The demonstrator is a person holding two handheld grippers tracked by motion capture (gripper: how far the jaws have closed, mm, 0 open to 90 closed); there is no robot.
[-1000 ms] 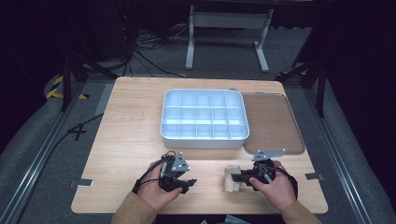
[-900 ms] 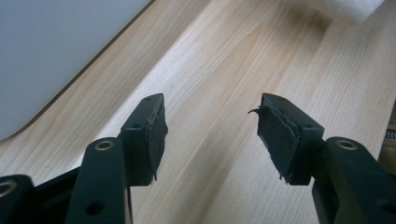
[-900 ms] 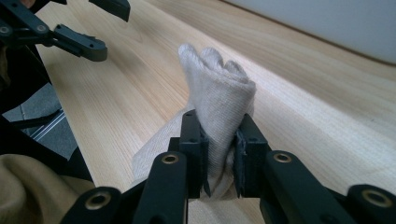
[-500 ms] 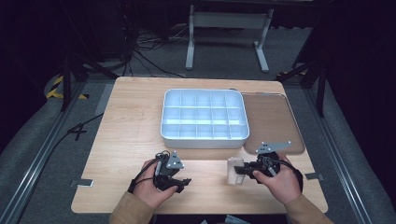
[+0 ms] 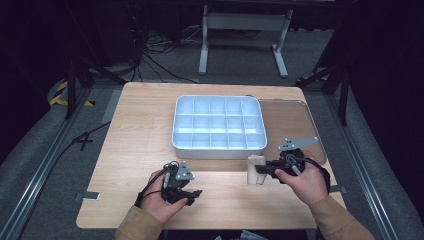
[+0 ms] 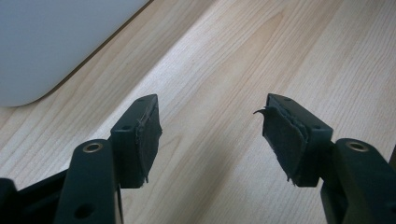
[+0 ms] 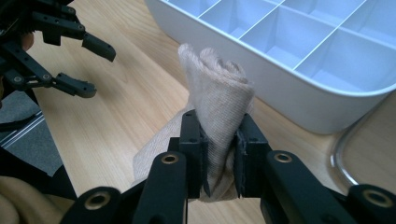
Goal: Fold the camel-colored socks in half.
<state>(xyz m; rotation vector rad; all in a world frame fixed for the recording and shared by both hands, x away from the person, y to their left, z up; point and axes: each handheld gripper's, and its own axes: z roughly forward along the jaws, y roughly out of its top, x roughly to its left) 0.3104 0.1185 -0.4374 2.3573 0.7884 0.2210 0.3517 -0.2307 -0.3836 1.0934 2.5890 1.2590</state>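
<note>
A rolled beige cloth [image 7: 219, 107] is held in the right gripper [image 7: 219, 158] jaws beside the empty white compartmented plastic tray [image 5: 218, 122]; the left gripper [image 6: 210, 135] jaws, just opened, are spread wide with nothing between them.

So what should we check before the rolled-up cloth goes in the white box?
1. Rolled cloth gripped firmly by the right gripper: ok, both pads press on it.
2. Cloth stays rolled: cannot tell; a loose flap hangs below the jaws.
3. Compartment tray has free compartments: ok, those in sight look empty.
4. Left gripper out of the way: ok, its jaws have just been opening, nothing is between them, and it sits apart over the bare table.
5. Path from cloth to tray clear: ok, only the tray's near wall to lift over.
6. Clear lid beside the tray not in the way: ok.
</note>
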